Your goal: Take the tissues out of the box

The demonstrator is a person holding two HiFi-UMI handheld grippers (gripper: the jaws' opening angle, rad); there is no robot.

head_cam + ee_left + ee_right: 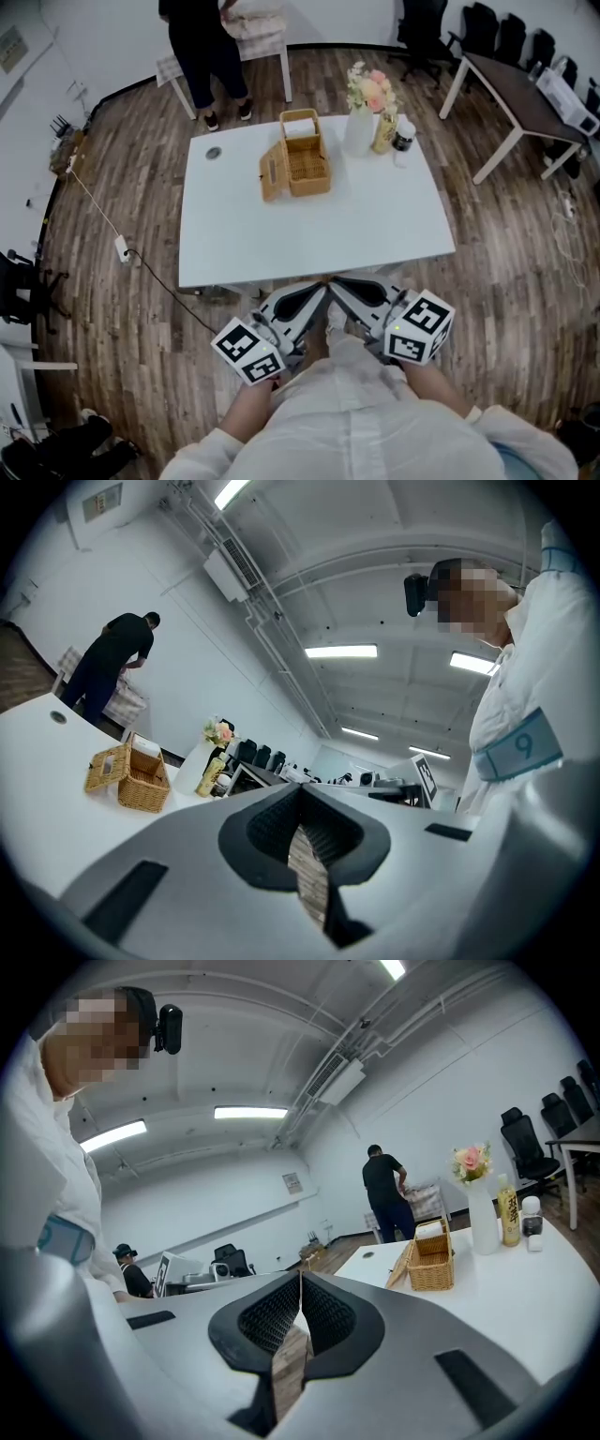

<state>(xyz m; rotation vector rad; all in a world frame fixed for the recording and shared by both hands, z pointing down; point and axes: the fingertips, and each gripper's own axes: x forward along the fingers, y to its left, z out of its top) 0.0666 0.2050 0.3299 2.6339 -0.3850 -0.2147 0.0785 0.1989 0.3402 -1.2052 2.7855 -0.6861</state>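
Clenched, empty: left gripper (300, 794) and right gripper (300, 1281) — only the right gripper view catches a capped person (129, 1269).

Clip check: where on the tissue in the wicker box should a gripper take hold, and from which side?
Probably the white tissue showing at the far end of the wicker box, pinched from above. The lid hangs open at the box's left in the head view, leaving the top open, while the woven walls block any sideways approach.
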